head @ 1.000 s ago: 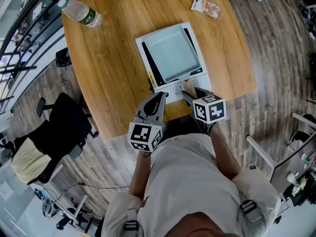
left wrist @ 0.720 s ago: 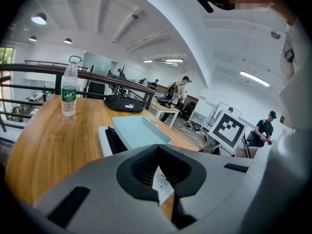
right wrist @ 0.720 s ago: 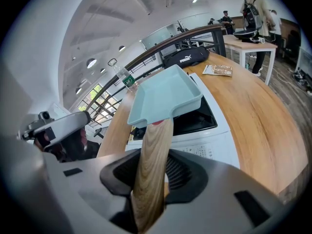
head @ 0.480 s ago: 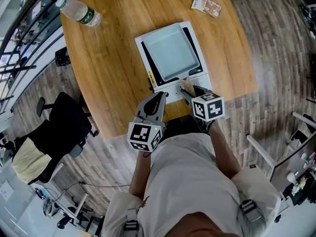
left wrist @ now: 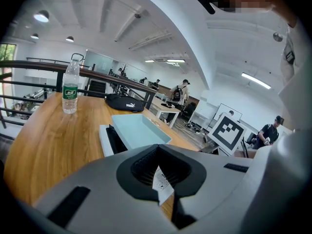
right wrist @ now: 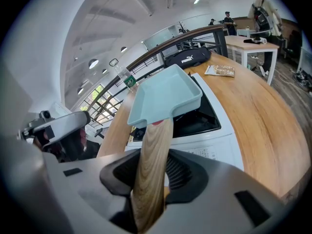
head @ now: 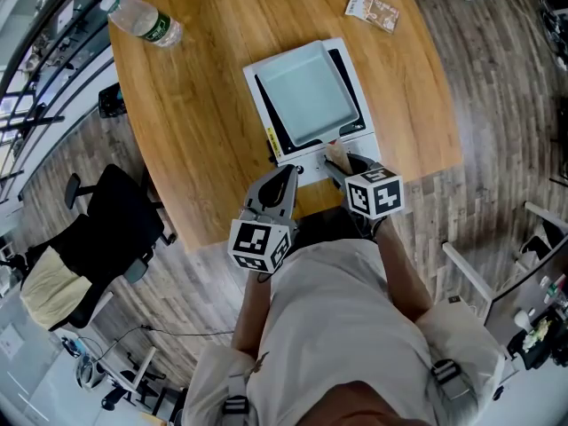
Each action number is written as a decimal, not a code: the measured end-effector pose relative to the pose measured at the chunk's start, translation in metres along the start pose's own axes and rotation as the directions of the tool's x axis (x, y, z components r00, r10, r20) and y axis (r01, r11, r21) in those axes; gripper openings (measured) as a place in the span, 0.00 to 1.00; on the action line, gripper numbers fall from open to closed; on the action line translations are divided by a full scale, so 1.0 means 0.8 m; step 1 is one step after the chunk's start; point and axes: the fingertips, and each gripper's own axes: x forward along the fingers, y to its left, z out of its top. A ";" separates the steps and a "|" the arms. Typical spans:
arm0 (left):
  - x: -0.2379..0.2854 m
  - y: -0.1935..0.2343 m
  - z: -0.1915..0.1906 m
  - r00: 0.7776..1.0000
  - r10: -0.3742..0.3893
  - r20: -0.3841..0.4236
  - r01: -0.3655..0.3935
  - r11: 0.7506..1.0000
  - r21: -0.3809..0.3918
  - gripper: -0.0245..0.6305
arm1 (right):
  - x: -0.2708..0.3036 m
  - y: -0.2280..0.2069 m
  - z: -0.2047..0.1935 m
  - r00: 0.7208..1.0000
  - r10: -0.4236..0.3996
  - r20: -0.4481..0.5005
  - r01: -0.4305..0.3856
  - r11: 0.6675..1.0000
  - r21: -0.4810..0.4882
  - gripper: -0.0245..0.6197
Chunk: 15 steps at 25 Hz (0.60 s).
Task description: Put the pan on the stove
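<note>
Right gripper (head: 334, 161) clamps wooden handle (right wrist: 152, 150) of blue pan (head: 309, 96), set on stove (head: 353, 138). Left gripper (head: 287, 172) closed & empty, nr stove front.

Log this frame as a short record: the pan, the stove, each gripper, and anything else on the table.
pan: light blue square pan, over the black top of the stove; full contact cannot be told
stove: white stove, near the front edge of the wooden table
right gripper: right gripper, jaws closed on the pan's wooden handle
left gripper: left gripper, jaws together, nothing between them, by the stove's front-left corner
other items: upright water bottle; small packet; black bag
</note>
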 end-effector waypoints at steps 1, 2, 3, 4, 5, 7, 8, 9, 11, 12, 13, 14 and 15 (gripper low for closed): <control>0.000 0.000 0.000 1.000 0.000 0.000 0.000 1.000 -0.001 0.07 | 0.000 0.000 0.000 1.000 -0.001 0.001 0.001 1.000 0.004 0.26; 0.000 0.001 0.000 1.000 0.000 -0.001 0.000 1.000 -0.001 0.07 | 0.000 0.000 0.000 1.000 -0.002 0.003 0.002 1.000 0.009 0.26; 0.000 0.001 0.000 1.000 -0.001 -0.001 0.001 1.000 -0.002 0.07 | 0.000 0.000 0.000 1.000 -0.002 0.005 0.002 1.000 0.012 0.26; 0.001 0.001 -0.001 1.000 -0.001 -0.002 0.001 1.000 -0.002 0.07 | 0.001 0.000 0.001 1.000 -0.002 0.006 0.002 1.000 0.015 0.26; 0.001 0.001 -0.001 1.000 -0.002 -0.003 0.002 1.000 -0.003 0.07 | 0.001 0.000 0.001 1.000 -0.002 0.008 0.001 1.000 0.017 0.26; 0.002 0.000 -0.001 1.000 -0.004 -0.003 0.004 1.000 -0.002 0.07 | 0.002 -0.001 0.001 1.000 -0.004 0.012 0.004 1.000 0.018 0.27; 0.002 0.000 -0.001 1.000 -0.005 -0.003 0.005 1.000 -0.002 0.07 | 0.002 -0.001 0.001 1.000 -0.007 0.015 0.007 1.000 0.017 0.27; 0.003 -0.001 -0.001 1.000 -0.007 -0.003 0.007 1.000 -0.001 0.07 | 0.003 -0.001 0.001 1.000 -0.010 0.018 0.010 1.000 0.016 0.27; 0.002 -0.001 -0.001 1.000 -0.009 -0.003 0.009 1.000 0.000 0.07 | 0.003 -0.001 0.001 1.000 -0.012 0.021 0.011 1.000 0.017 0.27; 0.002 -0.002 0.000 1.000 -0.010 -0.003 0.010 1.000 0.000 0.07 | 0.003 -0.001 0.001 1.000 -0.010 0.020 0.009 1.000 0.019 0.27; 0.001 -0.002 0.000 1.000 -0.011 -0.002 0.011 1.000 0.001 0.07 | 0.004 0.000 0.001 1.000 -0.007 0.015 0.006 1.000 0.018 0.28; 0.001 -0.002 0.000 1.000 -0.011 -0.001 0.011 1.000 0.001 0.07 | 0.004 0.001 0.001 1.000 -0.002 0.008 0.002 1.000 0.015 0.28; 0.000 -0.002 0.001 1.000 -0.012 -0.001 0.012 1.000 0.001 0.07 | 0.005 0.002 0.001 1.000 0.004 -0.001 -0.004 1.000 0.013 0.28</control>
